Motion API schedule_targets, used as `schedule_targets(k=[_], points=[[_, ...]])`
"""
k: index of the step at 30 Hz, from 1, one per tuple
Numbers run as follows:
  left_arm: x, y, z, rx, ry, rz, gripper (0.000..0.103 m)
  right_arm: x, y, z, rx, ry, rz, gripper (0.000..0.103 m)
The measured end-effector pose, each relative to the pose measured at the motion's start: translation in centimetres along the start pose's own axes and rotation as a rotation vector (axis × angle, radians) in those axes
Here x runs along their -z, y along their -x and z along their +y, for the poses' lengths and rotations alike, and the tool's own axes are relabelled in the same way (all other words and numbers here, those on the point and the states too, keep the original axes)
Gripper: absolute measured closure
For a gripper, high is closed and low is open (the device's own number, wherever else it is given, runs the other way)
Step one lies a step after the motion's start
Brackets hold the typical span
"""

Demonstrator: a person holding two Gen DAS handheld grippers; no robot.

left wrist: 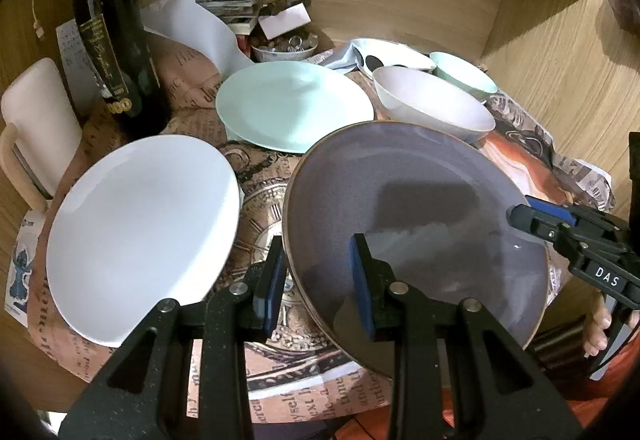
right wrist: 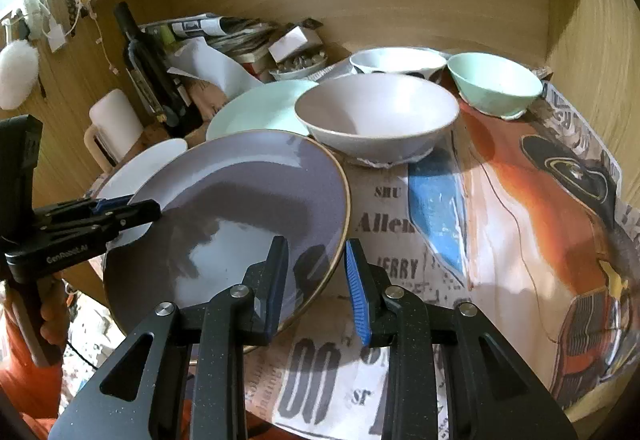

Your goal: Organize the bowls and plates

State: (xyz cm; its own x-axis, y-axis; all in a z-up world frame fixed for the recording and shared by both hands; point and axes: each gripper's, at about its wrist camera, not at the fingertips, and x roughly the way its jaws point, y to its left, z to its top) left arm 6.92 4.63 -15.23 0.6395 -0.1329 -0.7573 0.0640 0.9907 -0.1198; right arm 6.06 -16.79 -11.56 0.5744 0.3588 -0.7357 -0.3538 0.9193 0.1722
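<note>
Both of my grippers clamp one grey plate (left wrist: 412, 200) by opposite rims: the left gripper (left wrist: 320, 280) pinches its near-left edge, the right gripper (right wrist: 316, 280) the other side, each narrowly parted around the rim. I hold it tilted above the printed cloth (right wrist: 500, 220), between the white plate (left wrist: 140, 236) and the white bowl (right wrist: 376, 116).

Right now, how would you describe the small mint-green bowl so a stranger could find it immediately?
Start at the wooden side wall on the right. The mint-green bowl stands in the back corner there, on the printed paper. Its neighbours, the big white bowl and the spotted bowl, are not green, and it is the smallest.
</note>
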Motion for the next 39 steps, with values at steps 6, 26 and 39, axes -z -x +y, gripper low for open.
schedule_targets(k=[6,26,39], points=[[0.2,-1.0,-0.5,0.000,-0.010,0.023,0.072,0.4,-0.6,-0.7,0.010,-0.011,0.025,0.076],[0.2,-3.5,-0.9,0.036,-0.030,0.068,0.072,0.6,-2.1,-1.9,0.069,-0.016,0.054,0.076],[-0.7,0.6,-0.4,-0.050,-0.050,-0.098,0.047,-1.0,1.3,-0.7,0.095,0.004,-0.112,0.055]])
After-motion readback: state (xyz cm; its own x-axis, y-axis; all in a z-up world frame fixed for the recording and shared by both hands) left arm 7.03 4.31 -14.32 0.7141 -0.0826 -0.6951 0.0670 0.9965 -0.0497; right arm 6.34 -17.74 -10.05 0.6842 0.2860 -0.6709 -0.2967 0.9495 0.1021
